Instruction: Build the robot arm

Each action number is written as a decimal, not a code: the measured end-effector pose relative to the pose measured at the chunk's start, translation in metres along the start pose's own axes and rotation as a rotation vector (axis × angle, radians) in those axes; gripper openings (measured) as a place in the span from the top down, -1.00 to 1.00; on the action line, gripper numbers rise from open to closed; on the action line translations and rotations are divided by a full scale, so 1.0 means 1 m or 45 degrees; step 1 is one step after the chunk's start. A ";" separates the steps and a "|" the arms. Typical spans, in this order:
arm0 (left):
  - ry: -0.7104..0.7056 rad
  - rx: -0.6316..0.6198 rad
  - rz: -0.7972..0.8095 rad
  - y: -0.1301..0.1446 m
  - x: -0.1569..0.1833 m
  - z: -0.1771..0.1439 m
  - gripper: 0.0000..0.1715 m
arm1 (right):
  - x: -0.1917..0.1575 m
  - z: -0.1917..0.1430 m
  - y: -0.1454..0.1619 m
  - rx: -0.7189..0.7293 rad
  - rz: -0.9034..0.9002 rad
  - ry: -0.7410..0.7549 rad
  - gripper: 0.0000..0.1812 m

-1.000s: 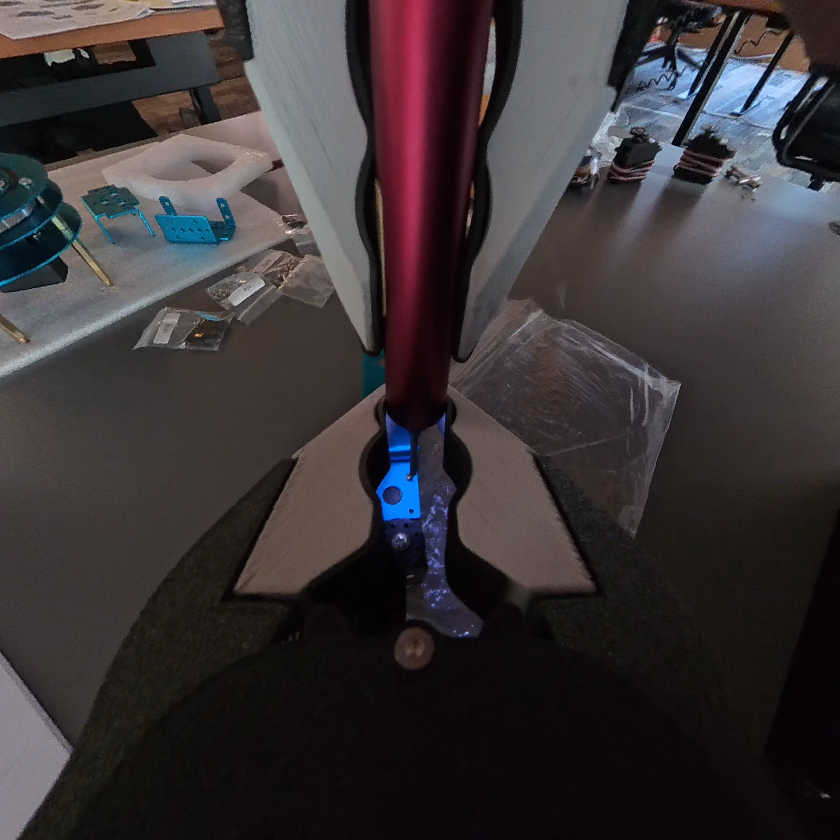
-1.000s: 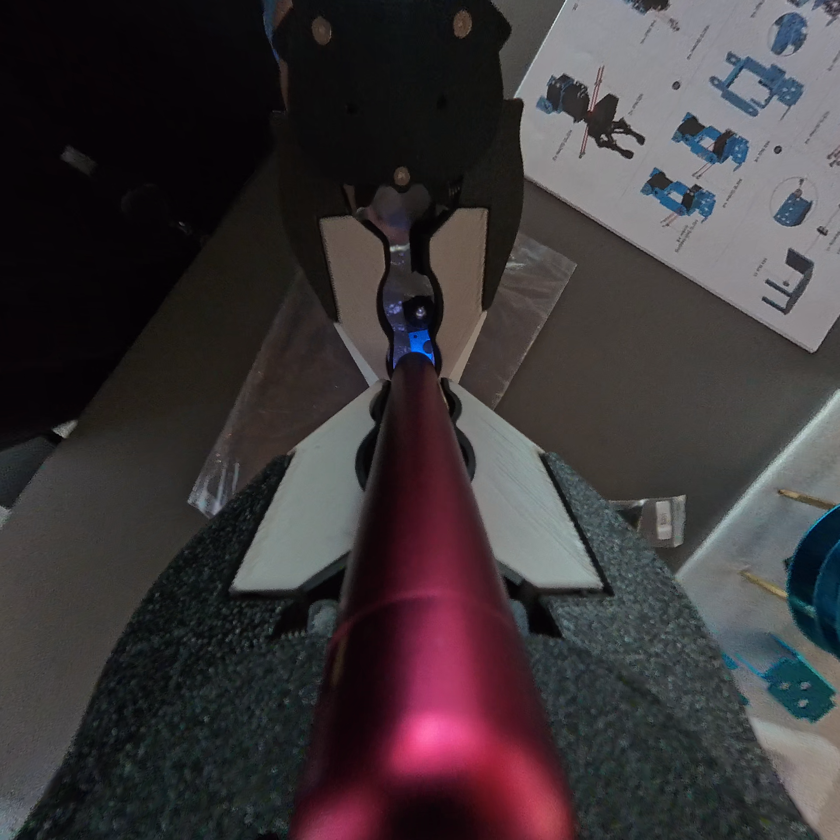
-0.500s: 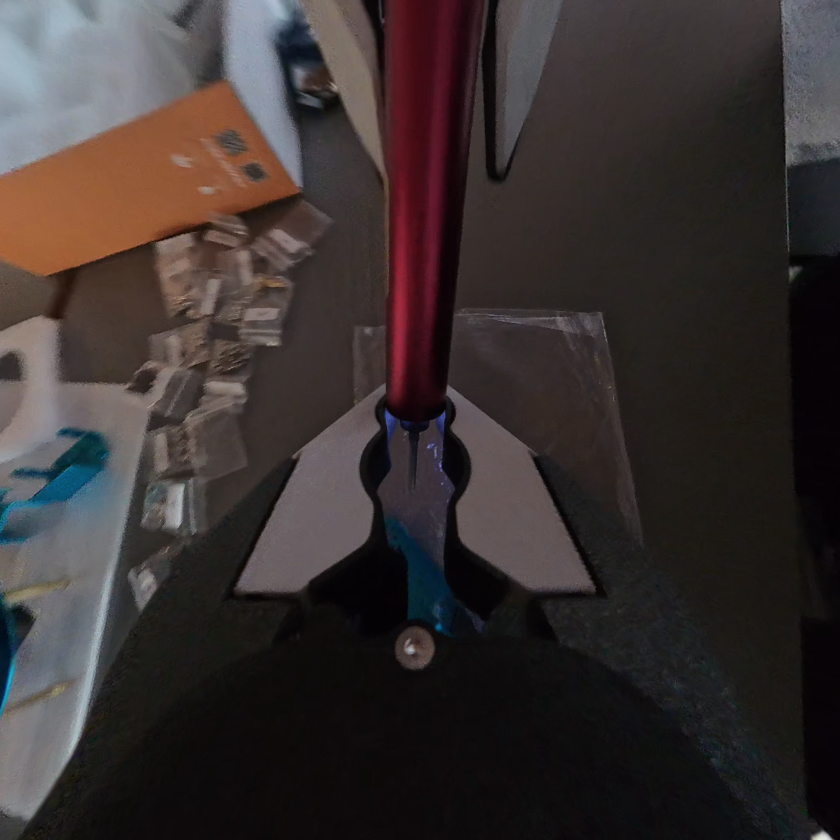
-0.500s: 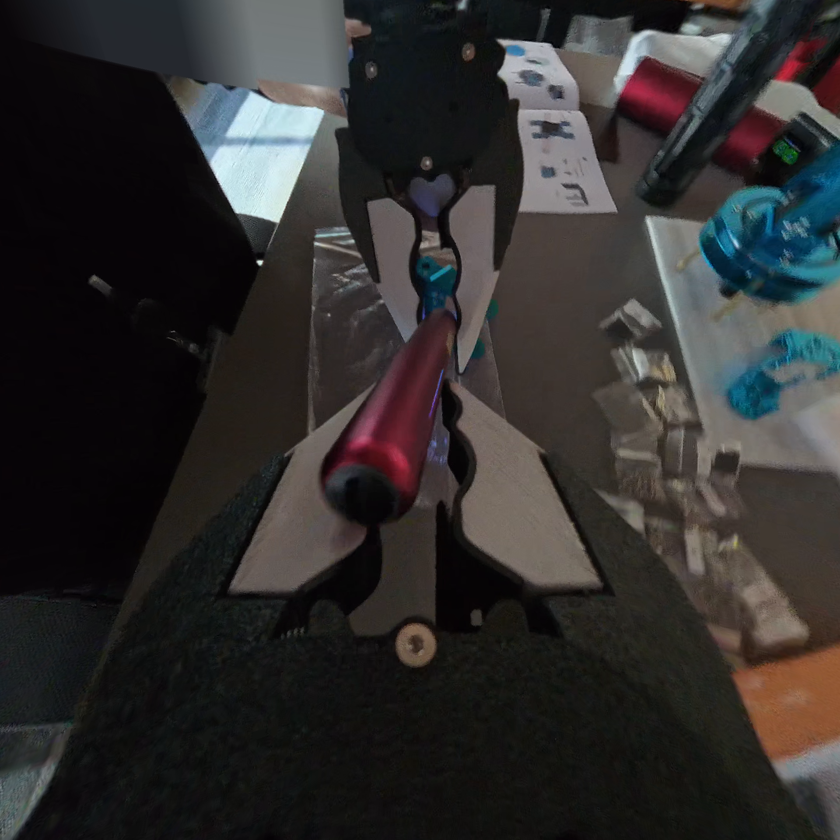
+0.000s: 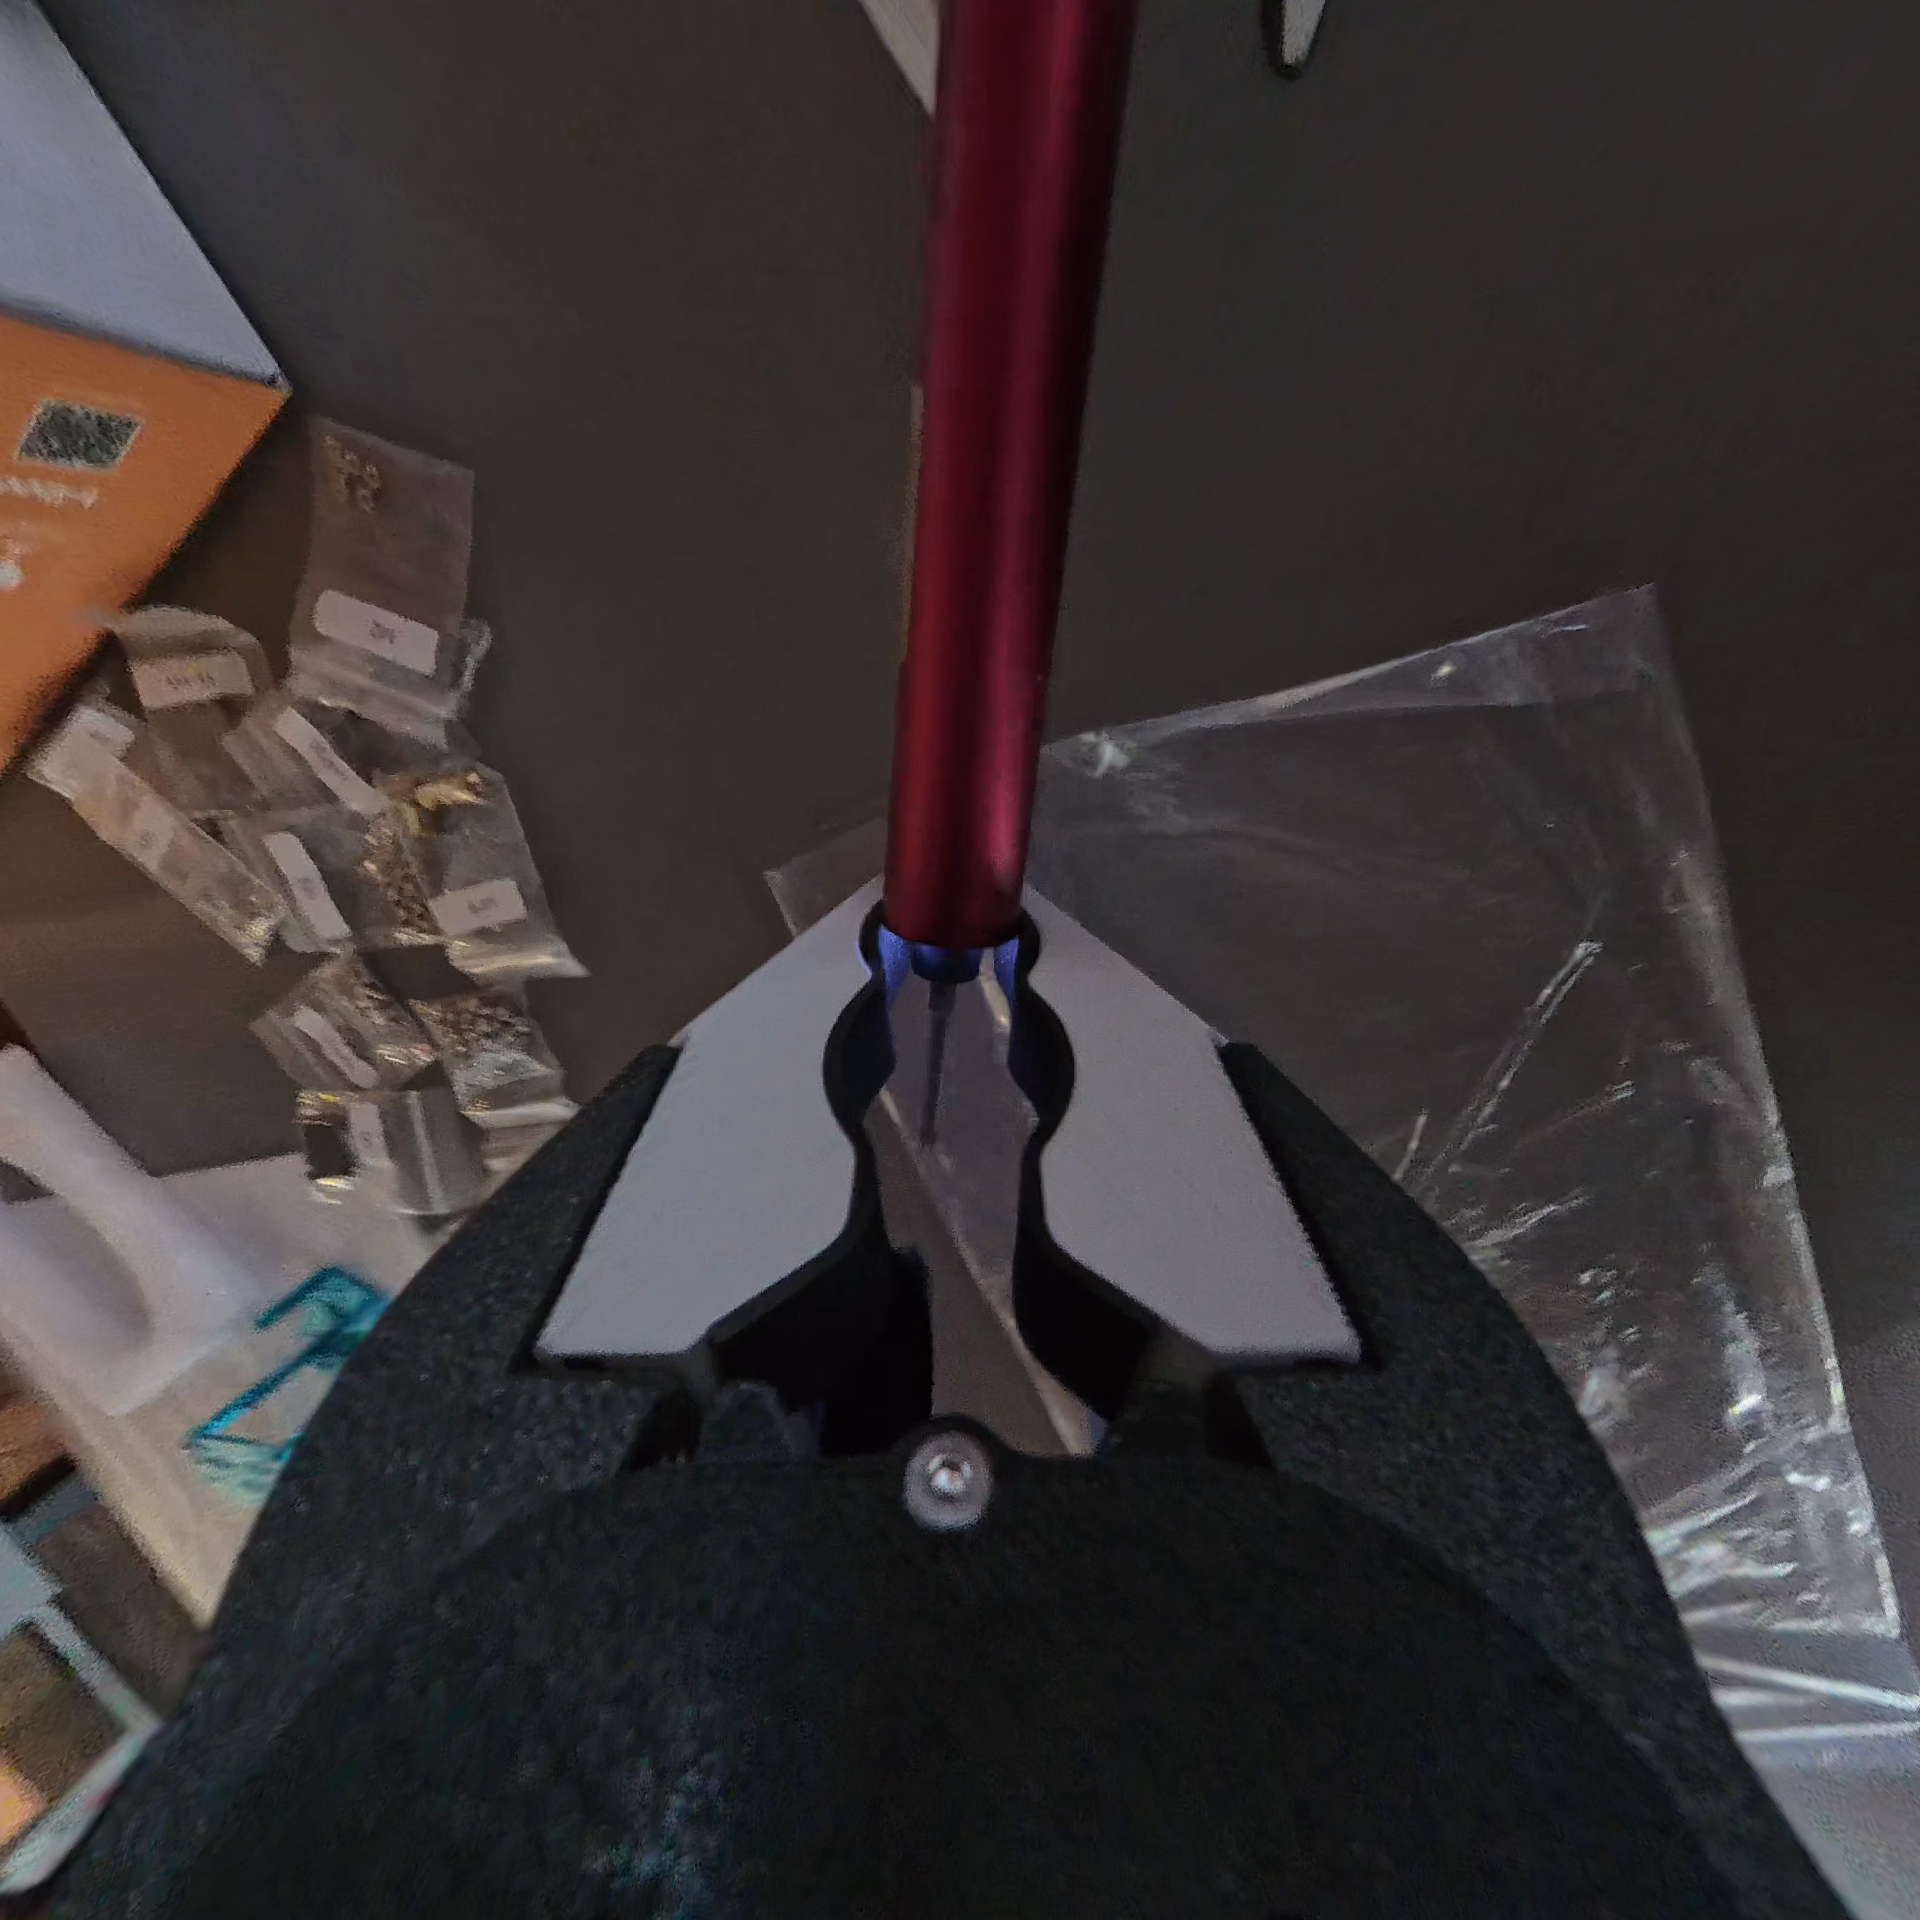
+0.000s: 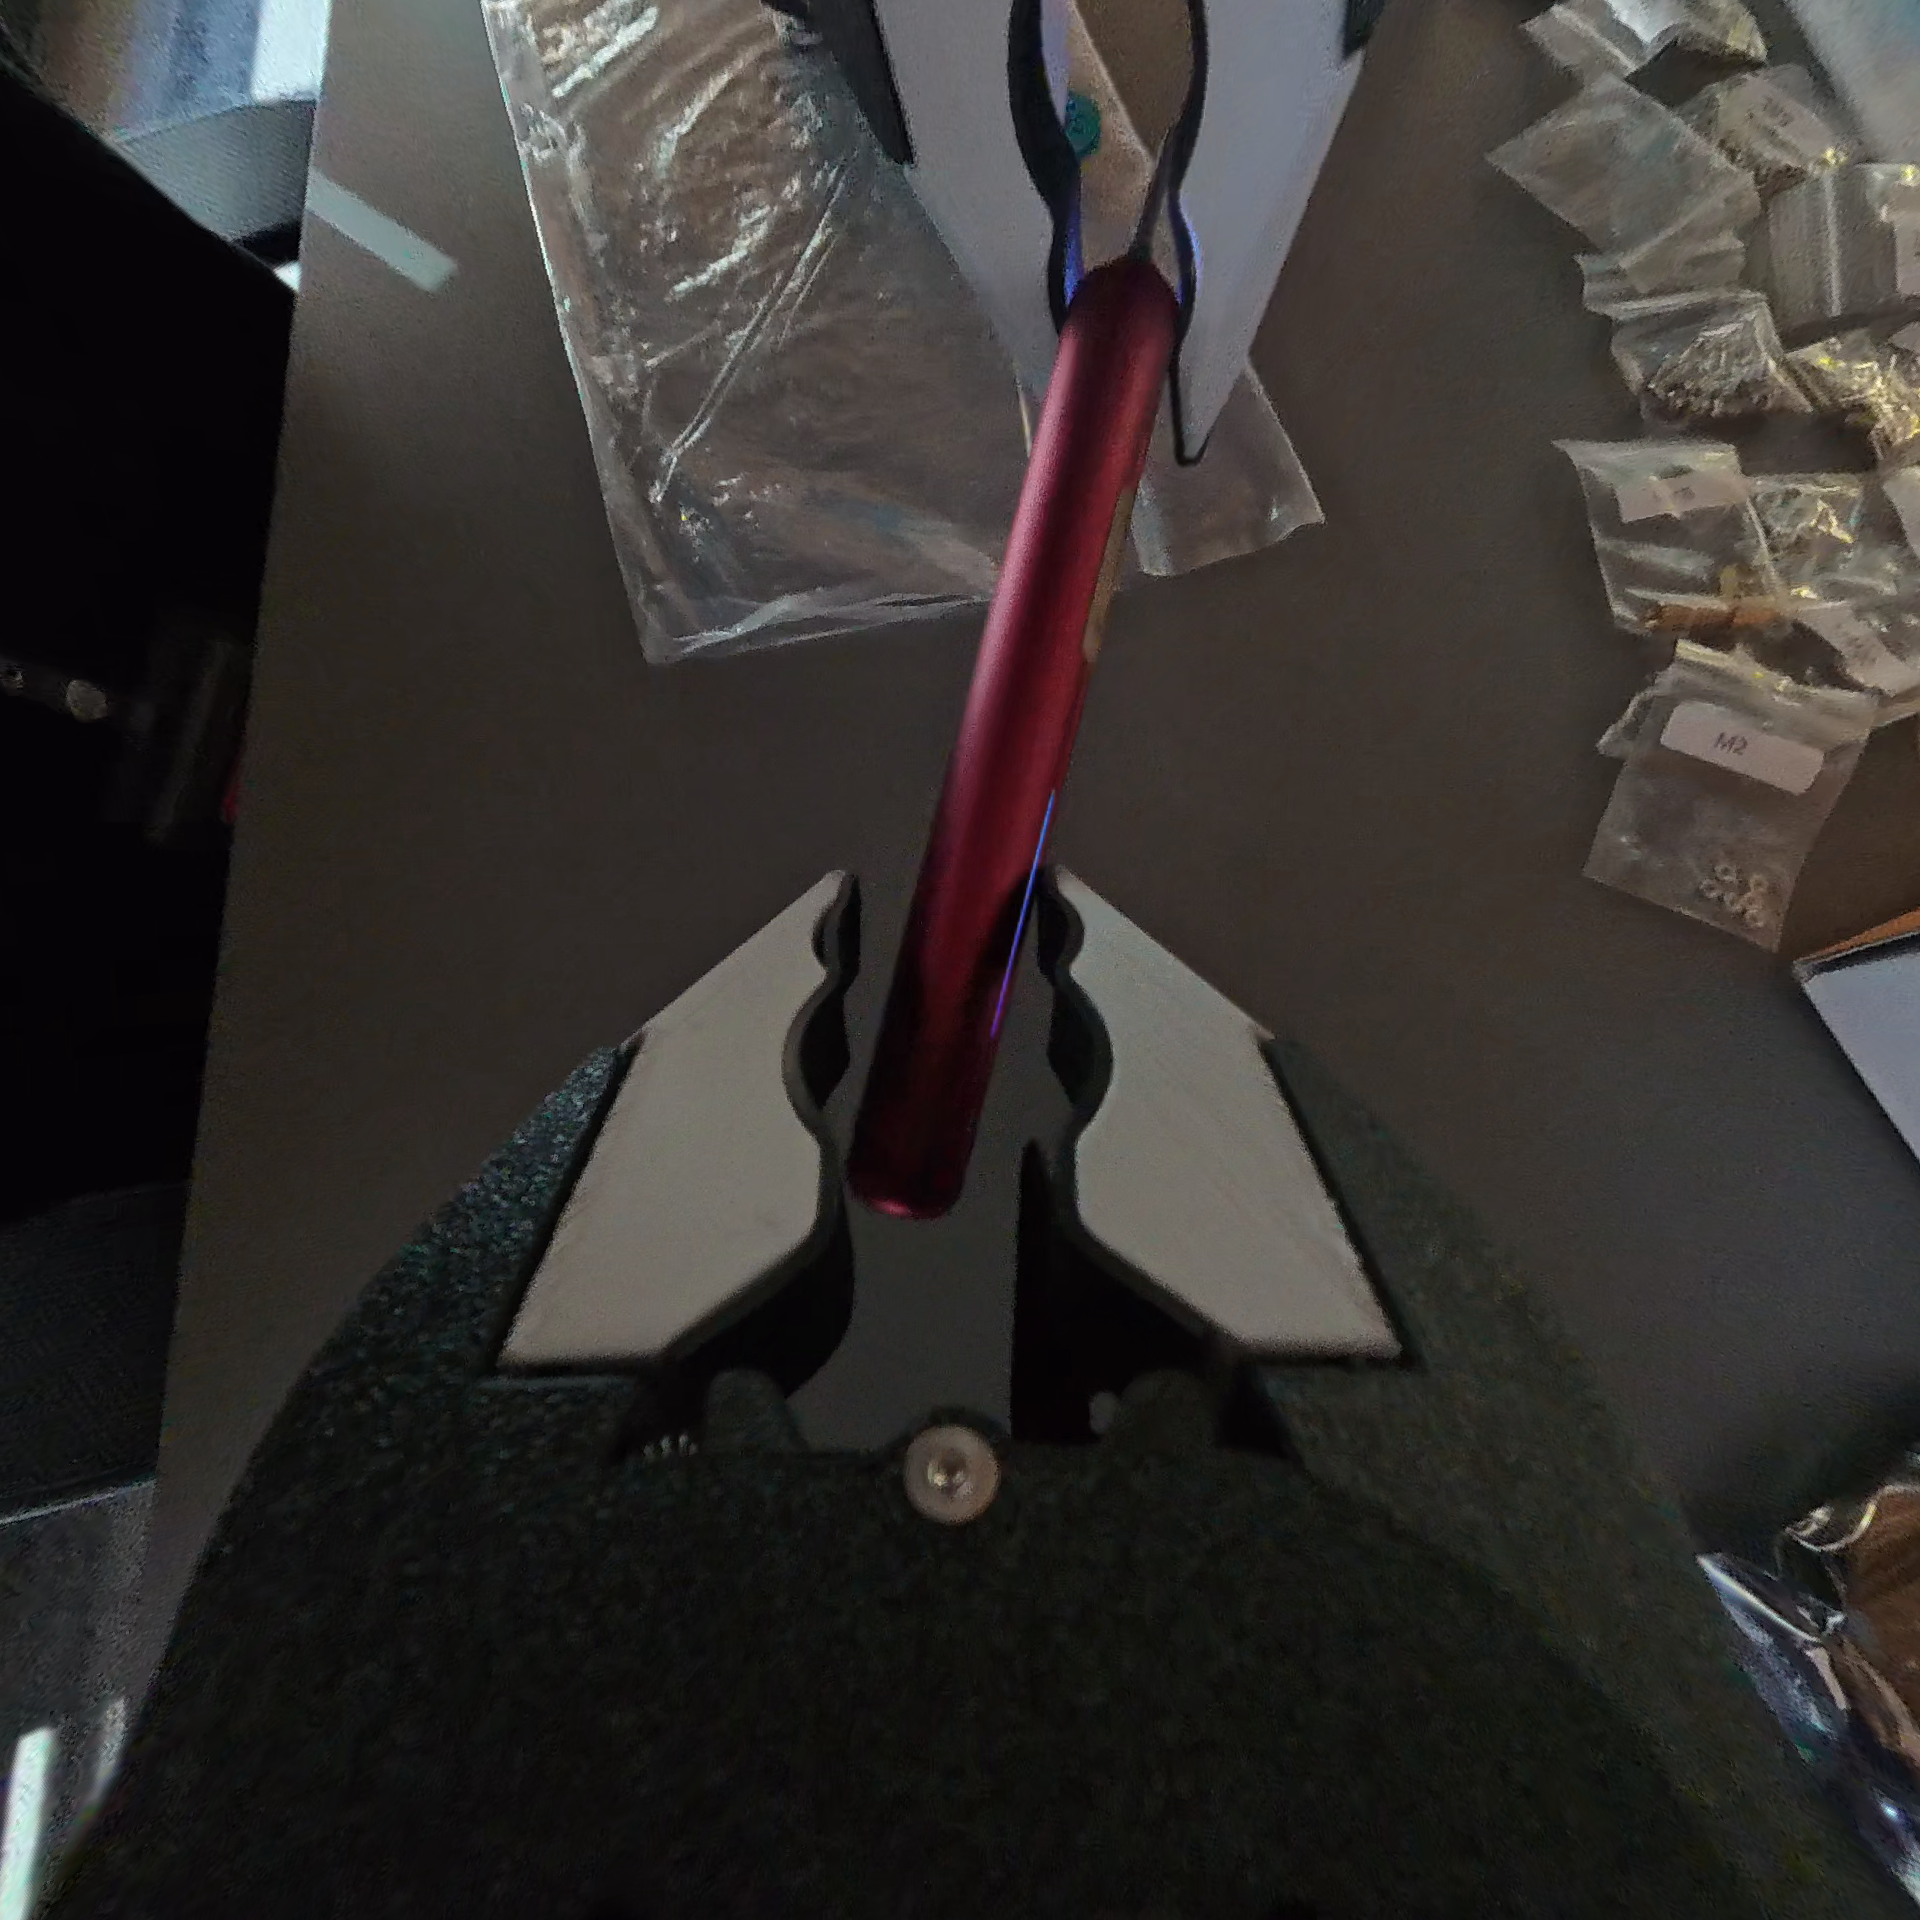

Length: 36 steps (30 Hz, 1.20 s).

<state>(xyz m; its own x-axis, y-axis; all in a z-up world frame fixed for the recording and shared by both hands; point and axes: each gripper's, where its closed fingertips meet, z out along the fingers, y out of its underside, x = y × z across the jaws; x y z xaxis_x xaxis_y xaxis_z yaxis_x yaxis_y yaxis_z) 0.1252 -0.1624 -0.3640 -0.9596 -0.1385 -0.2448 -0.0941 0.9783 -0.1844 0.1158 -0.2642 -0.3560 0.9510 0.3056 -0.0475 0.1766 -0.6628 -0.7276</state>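
A red screwdriver (image 5: 997,468) runs between my two grippers. My left gripper (image 5: 951,935) is shut on its front collar, and the thin bit points back between the jaws. In the right wrist view the screwdriver (image 6: 1039,623) slants, with its rear end lying loose between the fingers of my right gripper (image 6: 948,894), which is open with a gap beside the shaft. My left gripper (image 6: 1127,312) shows at the top of that view, with a small teal part (image 6: 1081,120) seen in the gap behind its jaws. I cannot tell whether that part is held.
A clear plastic bag (image 5: 1455,987) lies on the dark table (image 5: 1455,312) under the grippers. Several small bags of screws (image 5: 343,831) are piled by an orange box (image 5: 94,499). White foam with a teal bracket (image 5: 301,1340) lies at the left. A black box (image 6: 104,623) stands beside the table. There is about 11 cm between the tips of the two grippers.
My right gripper has opened and let go of the screwdriver, whose rear end now lies loose. The blue bracket is gone from my left jaws, which now hold the screwdriver's collar. Both views have swung.
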 end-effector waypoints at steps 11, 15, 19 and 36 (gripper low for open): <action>-0.048 -0.071 0.192 -0.045 -0.011 0.009 0.83 | 0.016 0.003 0.008 -0.025 0.071 0.189 0.74; -0.037 -0.034 0.119 -0.044 -0.006 0.021 0.81 | 0.023 0.005 0.016 -0.023 0.105 0.256 0.76; -0.041 0.037 0.048 -0.041 -0.001 0.027 0.77 | 0.024 0.010 0.026 -0.094 0.101 0.267 0.75; -0.231 0.612 -1.228 0.164 0.102 -0.097 0.19 | 0.038 -0.009 -0.027 0.180 0.110 0.317 0.60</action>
<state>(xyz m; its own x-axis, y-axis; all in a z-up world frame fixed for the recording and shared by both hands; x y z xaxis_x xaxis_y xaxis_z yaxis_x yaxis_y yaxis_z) -0.0140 -0.0008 -0.3268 -0.4803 -0.8741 0.0728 -0.6344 0.2890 -0.7169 0.1488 -0.2404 -0.3319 0.9971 0.0632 0.0430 0.0715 -0.5720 -0.8171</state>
